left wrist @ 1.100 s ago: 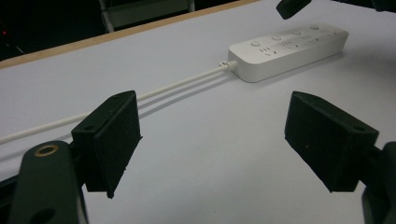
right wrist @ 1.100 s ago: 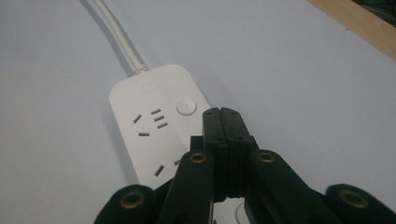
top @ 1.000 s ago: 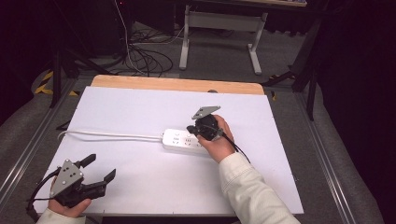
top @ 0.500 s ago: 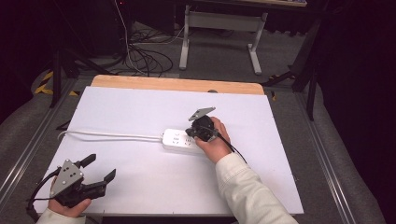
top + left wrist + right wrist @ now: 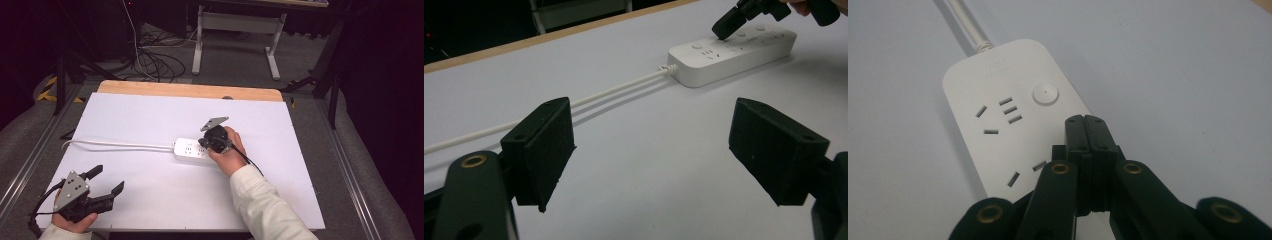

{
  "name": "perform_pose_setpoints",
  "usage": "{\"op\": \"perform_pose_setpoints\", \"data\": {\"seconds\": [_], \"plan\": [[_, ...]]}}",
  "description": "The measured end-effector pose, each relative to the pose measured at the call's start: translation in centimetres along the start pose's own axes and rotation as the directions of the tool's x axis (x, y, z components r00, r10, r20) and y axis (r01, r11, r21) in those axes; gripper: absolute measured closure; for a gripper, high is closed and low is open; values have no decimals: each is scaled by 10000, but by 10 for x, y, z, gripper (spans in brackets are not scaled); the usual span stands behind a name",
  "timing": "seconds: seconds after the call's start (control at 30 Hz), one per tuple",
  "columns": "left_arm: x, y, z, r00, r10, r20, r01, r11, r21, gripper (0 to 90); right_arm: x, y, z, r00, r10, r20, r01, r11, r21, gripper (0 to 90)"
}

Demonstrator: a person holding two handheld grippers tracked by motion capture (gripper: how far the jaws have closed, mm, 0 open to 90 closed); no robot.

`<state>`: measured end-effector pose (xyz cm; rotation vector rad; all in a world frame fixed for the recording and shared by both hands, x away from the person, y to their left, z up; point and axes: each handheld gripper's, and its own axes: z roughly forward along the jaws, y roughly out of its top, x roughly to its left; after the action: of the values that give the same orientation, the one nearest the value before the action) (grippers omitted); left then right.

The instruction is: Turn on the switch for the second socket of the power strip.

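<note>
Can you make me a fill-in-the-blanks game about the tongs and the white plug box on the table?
1. The right tongs have their jaws ____ together over the power strip.
2. The left tongs have their jaws wide ____, with nothing between them.
3. The power strip's cord is coloured ____.
4. The round button on the power strip sits just ahead of the ____ tongs' tips.

Missing words: shut; open; white; right
</note>
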<state>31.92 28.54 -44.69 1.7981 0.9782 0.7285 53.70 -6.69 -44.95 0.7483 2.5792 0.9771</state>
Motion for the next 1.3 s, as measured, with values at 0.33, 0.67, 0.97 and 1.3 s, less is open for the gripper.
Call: {"op": "perform_pose_setpoints", "data": {"seconds": [0.33,0.67,0.97,1.3], "plan": [[0,0,0,10000,-16,18,16,10000,-14,184,2,-2,0,9999,-39,116,39,10000,-39,900],[-1,0,1,10000,-24,44,24,10000,3,184,4,-4,1,9997,85,223,-82,9999,-151,900],[-1,0,1,10000,11,58,-11,10000,10,184,5,-7,2,9990,278,343,-266,9991,-340,900],[-2,0,1,10000,64,51,-65,10000,59,184,6,-8,2,9985,380,401,-367,9988,-326,900]]}}
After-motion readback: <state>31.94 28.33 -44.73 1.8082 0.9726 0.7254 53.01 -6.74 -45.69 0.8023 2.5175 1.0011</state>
